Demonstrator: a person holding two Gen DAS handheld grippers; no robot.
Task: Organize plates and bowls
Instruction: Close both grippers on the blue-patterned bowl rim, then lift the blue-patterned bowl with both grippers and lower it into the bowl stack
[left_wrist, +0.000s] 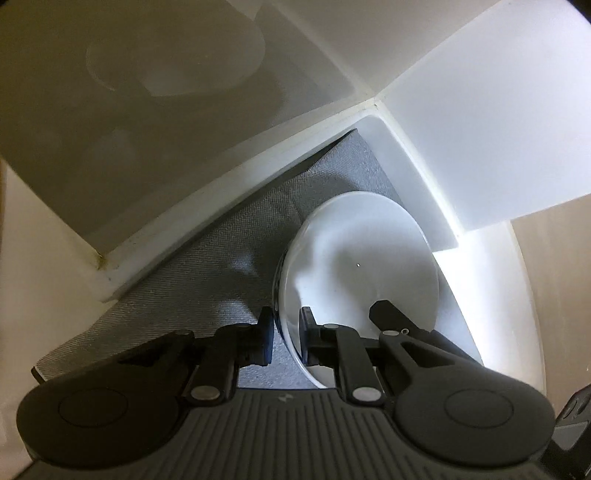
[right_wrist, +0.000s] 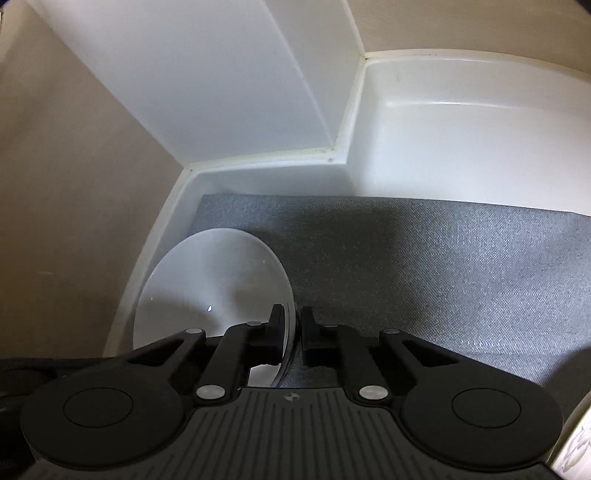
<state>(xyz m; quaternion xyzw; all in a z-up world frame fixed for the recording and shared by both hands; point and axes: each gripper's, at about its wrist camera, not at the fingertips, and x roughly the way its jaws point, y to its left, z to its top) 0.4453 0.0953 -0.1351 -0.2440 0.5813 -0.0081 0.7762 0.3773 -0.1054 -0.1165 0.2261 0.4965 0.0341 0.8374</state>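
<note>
A white bowl (left_wrist: 360, 266) rests on a grey liner mat (left_wrist: 221, 251) in the corner of a white drawer. My left gripper (left_wrist: 286, 332) straddles the bowl's left rim, one finger outside and one inside, jaws close on the rim. The right gripper's finger (left_wrist: 391, 314) shows inside the bowl on its right. In the right wrist view the same bowl (right_wrist: 210, 280) sits at the drawer's left corner. My right gripper (right_wrist: 293, 332) is closed on the bowl's right rim, which passes between its fingers.
White drawer walls (right_wrist: 266, 177) rise close behind and beside the bowl. A white shelf underside (left_wrist: 166, 74) hangs above. The grey mat (right_wrist: 443, 266) stretches to the right. Beige cabinet side (right_wrist: 74, 166) stands on the left.
</note>
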